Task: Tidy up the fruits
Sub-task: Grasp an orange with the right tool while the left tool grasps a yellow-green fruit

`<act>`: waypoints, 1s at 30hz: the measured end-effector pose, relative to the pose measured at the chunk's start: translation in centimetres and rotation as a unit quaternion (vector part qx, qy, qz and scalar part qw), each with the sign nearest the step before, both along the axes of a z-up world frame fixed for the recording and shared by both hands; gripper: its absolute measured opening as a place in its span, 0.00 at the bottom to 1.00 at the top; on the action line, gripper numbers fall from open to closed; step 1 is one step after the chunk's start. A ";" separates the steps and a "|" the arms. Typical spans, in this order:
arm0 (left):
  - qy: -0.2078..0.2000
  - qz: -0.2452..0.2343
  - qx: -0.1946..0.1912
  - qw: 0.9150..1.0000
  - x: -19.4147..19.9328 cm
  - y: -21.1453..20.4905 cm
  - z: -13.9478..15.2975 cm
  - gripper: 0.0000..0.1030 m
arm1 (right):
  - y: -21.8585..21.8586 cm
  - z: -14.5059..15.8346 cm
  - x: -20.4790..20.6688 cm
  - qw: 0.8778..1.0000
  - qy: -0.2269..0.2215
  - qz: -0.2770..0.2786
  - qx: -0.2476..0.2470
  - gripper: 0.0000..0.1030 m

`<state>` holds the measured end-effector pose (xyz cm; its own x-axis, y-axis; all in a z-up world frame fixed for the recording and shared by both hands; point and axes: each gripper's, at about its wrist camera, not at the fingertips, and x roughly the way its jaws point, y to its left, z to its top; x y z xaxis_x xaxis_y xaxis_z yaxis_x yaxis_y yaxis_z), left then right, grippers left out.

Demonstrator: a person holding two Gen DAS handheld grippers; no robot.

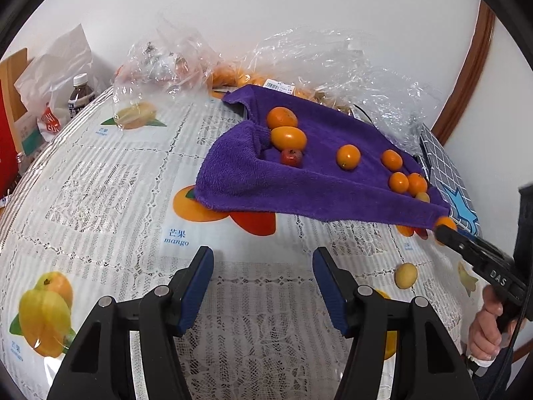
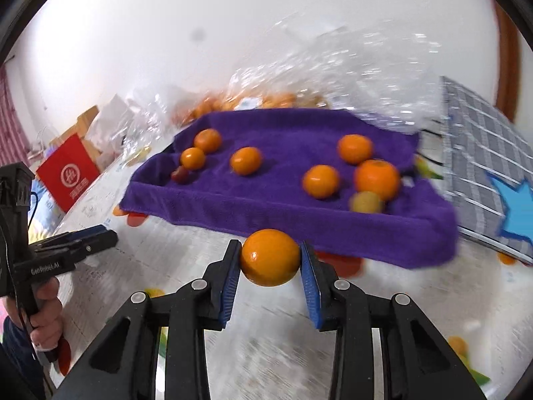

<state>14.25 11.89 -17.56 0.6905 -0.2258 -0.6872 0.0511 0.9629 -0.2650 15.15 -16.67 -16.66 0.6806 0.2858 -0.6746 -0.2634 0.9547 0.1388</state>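
Observation:
A purple towel (image 1: 299, 173) (image 2: 283, 180) lies on the table and carries several orange kumquats (image 1: 288, 137) (image 2: 246, 160), a small red fruit (image 1: 291, 157) (image 2: 180, 175) and a yellowish one (image 2: 366, 201). My right gripper (image 2: 270, 258) is shut on an orange kumquat (image 2: 270, 257) just in front of the towel's near edge; it also shows in the left wrist view (image 1: 444, 228). My left gripper (image 1: 263, 266) is open and empty above the tablecloth, short of the towel. A loose yellow fruit (image 1: 405, 275) lies on the table.
Clear plastic bags (image 1: 333, 63) with more fruit lie behind the towel. A grey checked bag (image 1: 446, 180) (image 2: 483, 173) lies at the right. A bottle (image 1: 80, 95) and paper bags stand at the far left. The lace tablecloth (image 1: 133, 180) has printed fruit pictures.

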 end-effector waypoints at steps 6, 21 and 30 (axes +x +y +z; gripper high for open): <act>-0.020 -0.028 0.004 0.999 -0.6 -1.0 0.5 0.58 | -4.2 0.1 -2.6 0.999 -0.016 -0.044 -0.008 0.34; 0.024 -0.139 0.039 0.989 0.7 -13.4 0.4 0.56 | -9.8 -0.8 -4.5 0.997 -0.007 -0.080 0.017 0.34; 0.036 -0.156 0.043 0.986 0.8 -14.1 -0.7 0.22 | -10.6 -1.0 -4.5 0.995 0.002 -0.095 0.030 0.34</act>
